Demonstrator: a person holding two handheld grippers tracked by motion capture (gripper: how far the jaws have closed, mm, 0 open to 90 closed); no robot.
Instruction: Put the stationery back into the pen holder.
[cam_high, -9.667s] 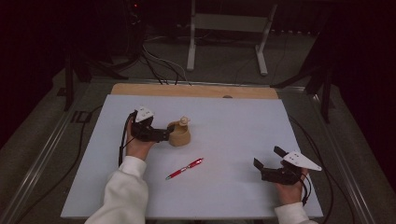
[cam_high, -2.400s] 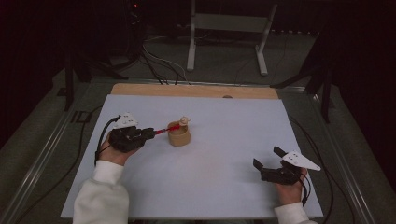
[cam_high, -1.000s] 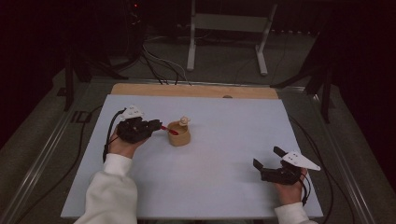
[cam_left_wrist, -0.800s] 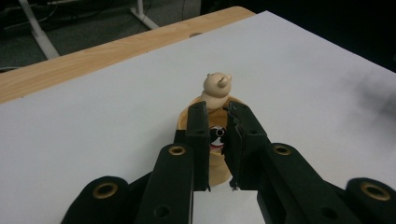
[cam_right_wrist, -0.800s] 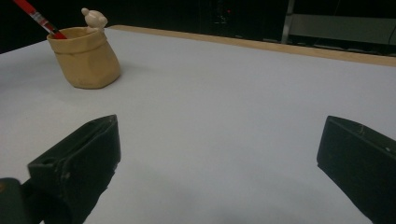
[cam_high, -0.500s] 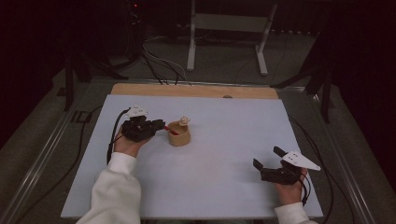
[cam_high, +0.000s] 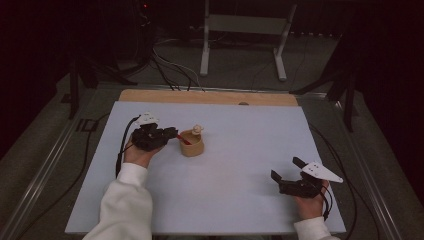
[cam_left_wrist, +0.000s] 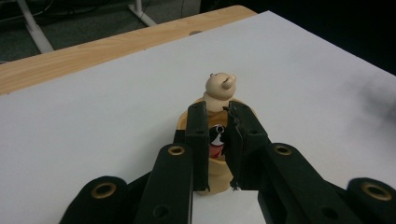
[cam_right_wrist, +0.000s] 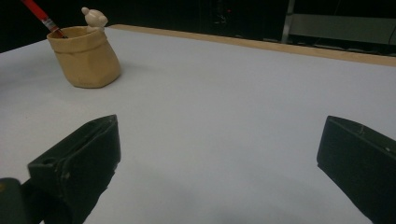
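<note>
A tan cup (cam_high: 193, 146) with a small bear figure (cam_high: 197, 129) on its rim stands left of the table's middle. My left gripper (cam_high: 172, 134) hovers just left of it, shut on a red pen (cam_high: 182, 140) that slants down into the cup. In the left gripper view the jaws (cam_left_wrist: 217, 107) stand over the cup (cam_left_wrist: 215, 173) with the pen's end (cam_left_wrist: 216, 140) pinched between them. My right gripper (cam_high: 286, 169) rests open near the front right with nothing between its fingers. In the right gripper view the cup (cam_right_wrist: 86, 58) and pen (cam_right_wrist: 44, 18) sit far off, beyond my right gripper (cam_right_wrist: 219, 126).
The white table sheet (cam_high: 240, 130) has a wooden strip (cam_high: 210, 96) along its far edge. Cables (cam_high: 170, 70) and a metal stand (cam_high: 245, 30) lie on the floor beyond. A cable (cam_high: 120, 150) trails from the left gripper.
The pen lay on the table at first; the left gripper now holds it. Over the last second the left hand edged toward the cup and the pen tip dipped inside. The right hand stayed still.
</note>
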